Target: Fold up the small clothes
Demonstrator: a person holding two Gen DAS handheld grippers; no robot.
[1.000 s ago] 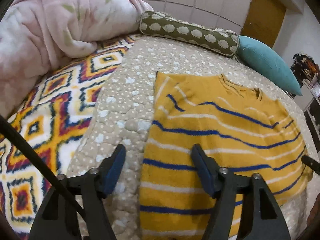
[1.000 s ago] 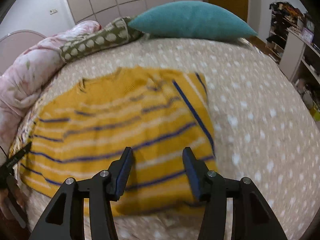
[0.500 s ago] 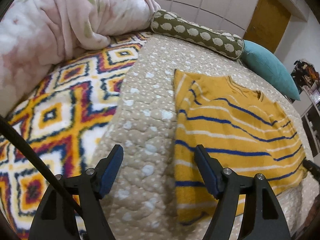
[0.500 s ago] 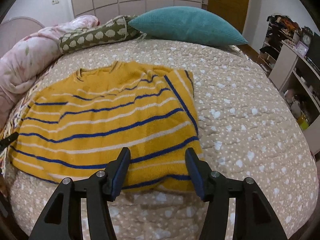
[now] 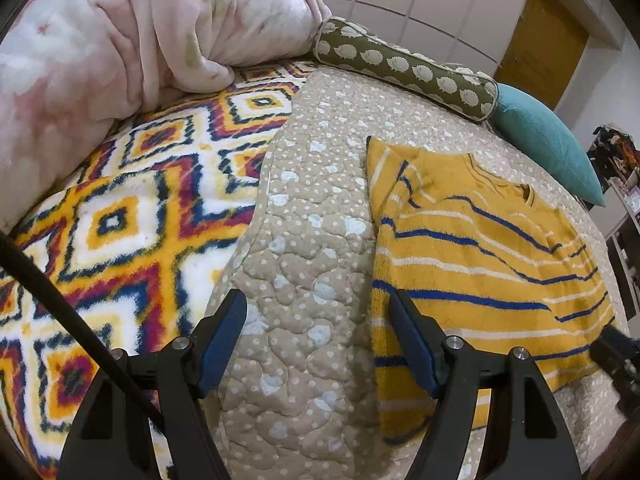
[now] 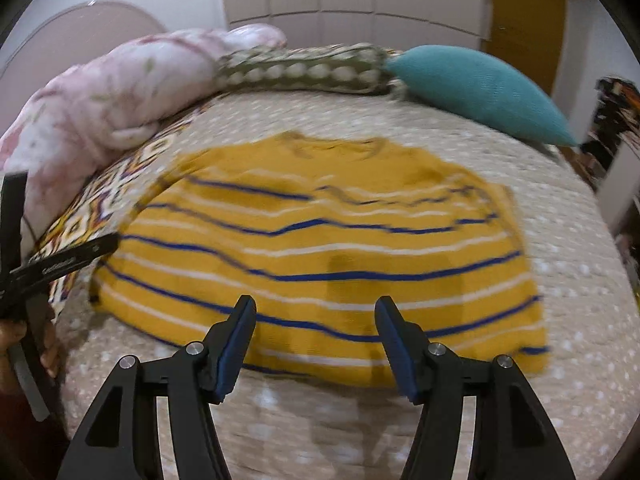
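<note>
Jaws wide apart on the left gripper [image 5: 318, 336], holding nothing, over bare quilt [image 5: 304, 264] between one patterned blanket [image 5: 120, 216] and one yellow striped sweater [image 5: 480, 264] lying flat. Right gripper [image 6: 316, 332], jaws also apart and empty, hovers at the sweater's [image 6: 328, 248] near hem; teal pillow [image 6: 480, 84] behind.

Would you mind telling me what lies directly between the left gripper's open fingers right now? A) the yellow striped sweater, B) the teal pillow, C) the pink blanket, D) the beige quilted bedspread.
D: in the left wrist view the left gripper is open over the beige quilted bedspread, with the yellow striped sweater off to the side by one finger.
</note>
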